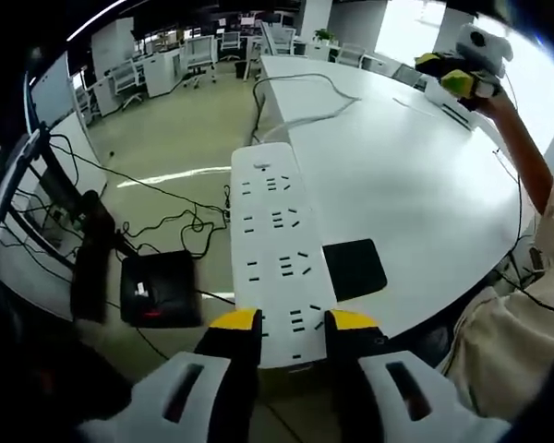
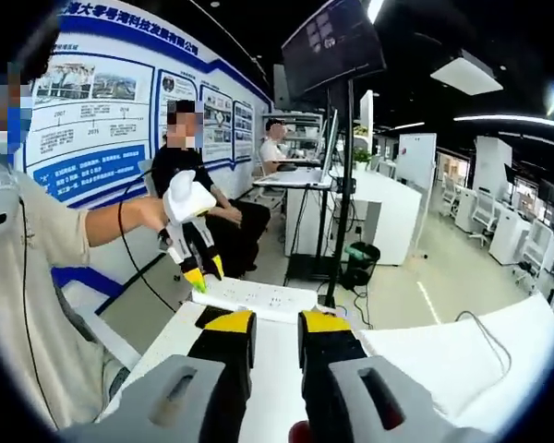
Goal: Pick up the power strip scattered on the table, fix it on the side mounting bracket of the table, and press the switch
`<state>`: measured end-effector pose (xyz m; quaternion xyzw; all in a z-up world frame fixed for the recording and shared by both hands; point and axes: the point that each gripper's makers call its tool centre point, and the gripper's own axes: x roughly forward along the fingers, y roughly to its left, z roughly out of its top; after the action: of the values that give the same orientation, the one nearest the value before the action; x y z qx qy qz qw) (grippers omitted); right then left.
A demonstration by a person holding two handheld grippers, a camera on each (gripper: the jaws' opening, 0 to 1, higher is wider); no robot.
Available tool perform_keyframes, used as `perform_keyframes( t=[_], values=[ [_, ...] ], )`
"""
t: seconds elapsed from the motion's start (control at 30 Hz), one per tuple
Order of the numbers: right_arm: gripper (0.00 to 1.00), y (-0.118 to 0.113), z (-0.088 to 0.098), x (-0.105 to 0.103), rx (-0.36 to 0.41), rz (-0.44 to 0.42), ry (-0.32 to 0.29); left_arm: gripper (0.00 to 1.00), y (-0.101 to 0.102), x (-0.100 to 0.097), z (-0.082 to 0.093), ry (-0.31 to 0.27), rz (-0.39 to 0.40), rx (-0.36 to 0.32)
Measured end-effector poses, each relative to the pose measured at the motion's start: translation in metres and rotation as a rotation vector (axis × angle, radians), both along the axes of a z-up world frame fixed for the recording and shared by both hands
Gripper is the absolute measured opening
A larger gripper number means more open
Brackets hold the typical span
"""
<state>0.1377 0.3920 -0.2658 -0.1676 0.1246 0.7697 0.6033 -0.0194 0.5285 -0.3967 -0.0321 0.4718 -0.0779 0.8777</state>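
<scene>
In the left gripper view the left gripper (image 1: 294, 323) has its two yellow-tipped jaws closed on the near end of the white power strip (image 1: 277, 242), one jaw on each long side; the strip is lifted off the white table (image 1: 415, 185) and reaches out from the jaws over the table's edge, its socket face turned to the camera; a flat black pad (image 1: 355, 268) lies on the table just beside the strip; a white cable (image 1: 305, 118) trails across the far part of the table; black cables (image 1: 166, 221) and a black box (image 1: 159, 288) lie on the floor below; the right gripper (image 1: 463, 81) is well apart at the far side of the table, held by a hand. In the right gripper view the right gripper (image 2: 277, 334) hangs over the table (image 2: 462, 355) with its jaws narrow, a slim gap between the yellow tips and nothing in it; farther off, the left gripper (image 2: 203, 272) holds the power strip (image 2: 258, 297) by one end above the table's edge; two people sit in the background by a wall of posters (image 2: 120, 101).
</scene>
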Motion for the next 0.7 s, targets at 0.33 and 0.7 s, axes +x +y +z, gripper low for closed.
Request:
perform_keyframes(
  t=[0.33,0.7],
  values=[
    [0.06,0.016,-0.008,-0.007,-0.036,0.019,-0.011,0.32,-0.001,-0.001,0.0,-0.001,0.001,-0.002],
    [0.02,0.038,-0.014,-0.01,-0.059,0.039,-0.011,0.32,0.001,0.0,0.0,0.0,-0.001,0.001]
  ],
)
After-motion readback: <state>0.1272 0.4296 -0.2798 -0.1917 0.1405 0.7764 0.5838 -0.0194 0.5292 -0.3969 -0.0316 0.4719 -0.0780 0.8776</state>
